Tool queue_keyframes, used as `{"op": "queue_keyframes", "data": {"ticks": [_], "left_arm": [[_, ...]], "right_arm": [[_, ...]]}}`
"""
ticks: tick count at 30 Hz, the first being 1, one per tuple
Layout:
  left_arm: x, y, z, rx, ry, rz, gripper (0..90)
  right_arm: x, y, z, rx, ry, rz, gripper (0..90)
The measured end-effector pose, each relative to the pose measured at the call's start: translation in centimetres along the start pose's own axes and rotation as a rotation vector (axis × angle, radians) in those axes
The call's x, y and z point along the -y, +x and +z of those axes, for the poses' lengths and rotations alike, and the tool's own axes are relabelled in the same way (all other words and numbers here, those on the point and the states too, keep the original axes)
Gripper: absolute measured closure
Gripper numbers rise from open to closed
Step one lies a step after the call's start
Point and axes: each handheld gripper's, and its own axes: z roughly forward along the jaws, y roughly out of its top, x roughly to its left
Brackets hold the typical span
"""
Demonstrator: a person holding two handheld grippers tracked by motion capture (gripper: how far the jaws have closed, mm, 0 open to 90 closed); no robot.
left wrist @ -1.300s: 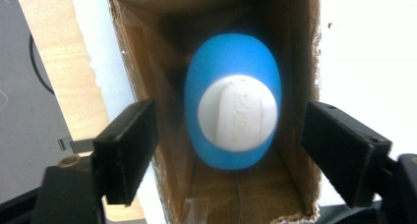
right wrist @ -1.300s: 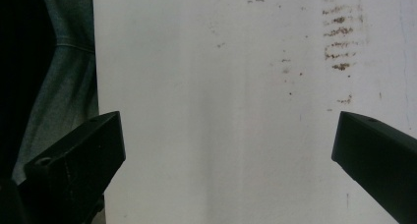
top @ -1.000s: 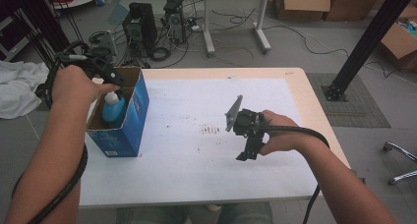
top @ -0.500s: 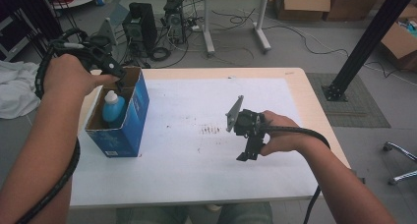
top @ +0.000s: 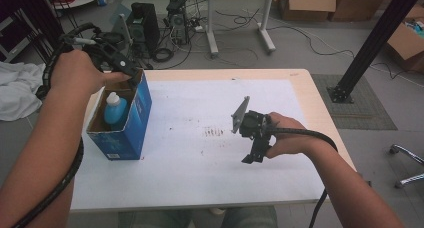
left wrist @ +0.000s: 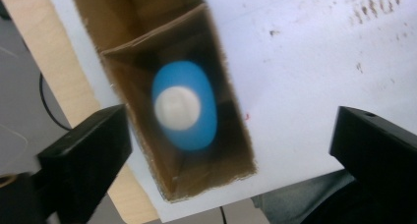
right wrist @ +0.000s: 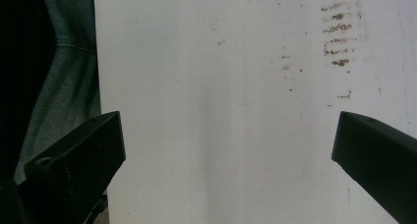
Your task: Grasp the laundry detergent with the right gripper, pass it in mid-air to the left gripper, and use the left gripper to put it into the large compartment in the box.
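One blue bottle point(left wrist: 184, 106) upright in box point(left wrist: 147, 32), cap apparently up.

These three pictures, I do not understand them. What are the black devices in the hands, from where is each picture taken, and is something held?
A person sits at a table and holds a hand tool with two black jaws, a pair of tongs, in each hand. The high view looks down from above: the left tongs hang over an open blue cardboard box, and the right tongs hang over the white tabletop.

The other two pictures come from small cameras riding on the tongs. The left gripper view looks straight down into the box, where a blue bottle with a white cap stands. The left jaws have just been opening and nothing is between them. The right gripper view looks at the bare, stained tabletop; those jaws also stand wide apart and hold nothing.
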Motion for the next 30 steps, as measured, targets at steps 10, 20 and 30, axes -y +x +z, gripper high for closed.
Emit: {"op": "queue_keyframes", "data": {"ticks": [10,20,30], "left_arm": [[-0.7,-4.1,-0.7,0.091,0.008,0.282,0.1],[-0.2,-10.5,0.3,0.165,0.097,0.649,0.1],[0.3,-14.5,1.9,0.179,0.154,0.922,0.1]], "right_arm": [[0.3,0.0,-0.6,0.001,0.016,0.01,0.0],[0.5,-0.1,-1.4,0.004,0.051,0.027,0.0],[0.6,-0.2,-1.6,0.004,0.056,0.033,0.0]]}}
